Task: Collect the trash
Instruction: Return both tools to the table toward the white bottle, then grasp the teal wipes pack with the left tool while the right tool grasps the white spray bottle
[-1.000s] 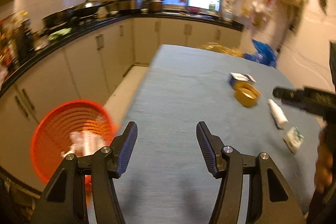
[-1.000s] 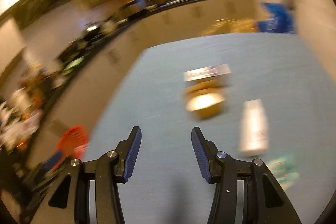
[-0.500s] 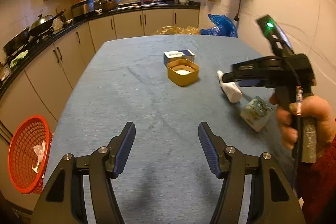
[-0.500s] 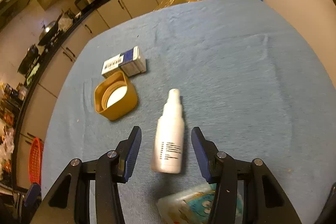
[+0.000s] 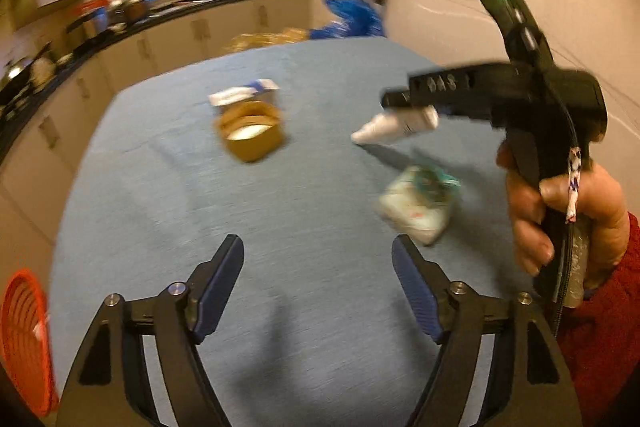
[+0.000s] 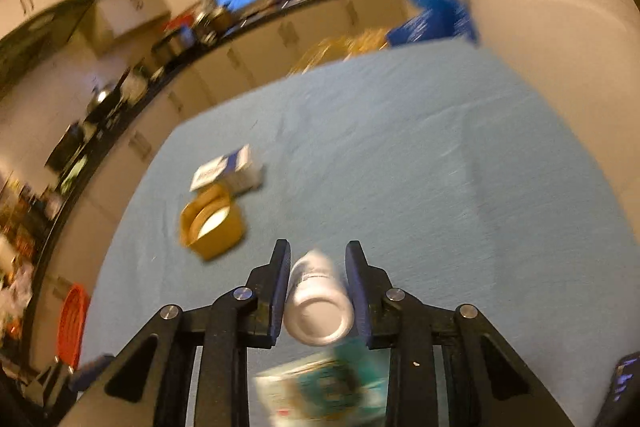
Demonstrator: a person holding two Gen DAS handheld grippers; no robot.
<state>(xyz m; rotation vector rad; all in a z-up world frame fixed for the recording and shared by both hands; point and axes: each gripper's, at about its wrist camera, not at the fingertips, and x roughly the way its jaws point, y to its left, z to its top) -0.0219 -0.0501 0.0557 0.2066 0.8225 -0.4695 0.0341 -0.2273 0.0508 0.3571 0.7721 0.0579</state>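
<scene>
My right gripper (image 6: 318, 259) is shut on a white spray bottle (image 6: 318, 301) and holds it above the blue table; from the left wrist view the bottle (image 5: 396, 125) hangs in that gripper (image 5: 390, 103), nozzle pointing left. My left gripper (image 5: 318, 259) is open and empty over the near table. A crumpled white and teal packet (image 5: 418, 205) lies right of centre, and under the bottle in the right view (image 6: 324, 391). A tan square lid (image 5: 252, 135) and a white and blue box (image 5: 244, 95) lie farther back.
An orange mesh basket (image 5: 24, 343) with some trash in it stands off the table's left edge, also in the right wrist view (image 6: 72, 323). Kitchen counters run along the left and back. A blue bag (image 5: 352, 21) sits past the table's far end.
My right gripper closed on the white spray bottle and lifted it off the table. The left gripper swung right, away from the orange basket, still open.
</scene>
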